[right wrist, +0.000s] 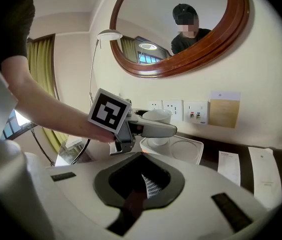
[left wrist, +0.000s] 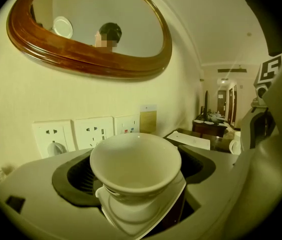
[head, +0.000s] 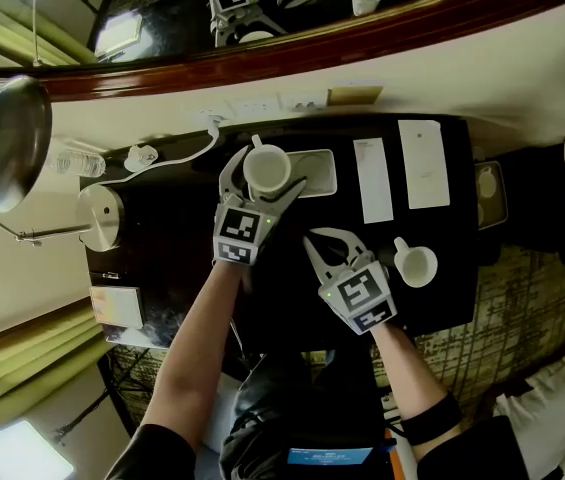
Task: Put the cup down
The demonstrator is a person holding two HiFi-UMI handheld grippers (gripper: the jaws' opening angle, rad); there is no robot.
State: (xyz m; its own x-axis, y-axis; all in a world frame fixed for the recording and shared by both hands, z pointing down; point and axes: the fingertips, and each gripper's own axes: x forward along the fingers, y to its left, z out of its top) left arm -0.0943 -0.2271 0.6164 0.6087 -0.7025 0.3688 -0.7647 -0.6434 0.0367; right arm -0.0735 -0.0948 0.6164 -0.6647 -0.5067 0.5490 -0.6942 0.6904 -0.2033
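A white cup [head: 267,168] stands upright on a white tray [head: 317,173] at the back of the black table [head: 432,238]. My left gripper [head: 265,171] reaches around the cup, one jaw on each side. In the left gripper view a dark gap shows between the cup [left wrist: 136,169] and each pad, so the jaws stand open around it. In the right gripper view the cup's foot rests in a round recess of the tray [right wrist: 185,151]. My right gripper [head: 316,242] hovers to the right, nearer me, shut with nothing in it.
A second white cup [head: 417,265] sits on the table at the right. Two paper cards [head: 373,178] lie right of the tray. A kettle [head: 102,216], a water bottle [head: 77,160] and a silver lamp [head: 7,143] stand left. Wall sockets [left wrist: 96,133] and a mirror [left wrist: 91,29] are behind.
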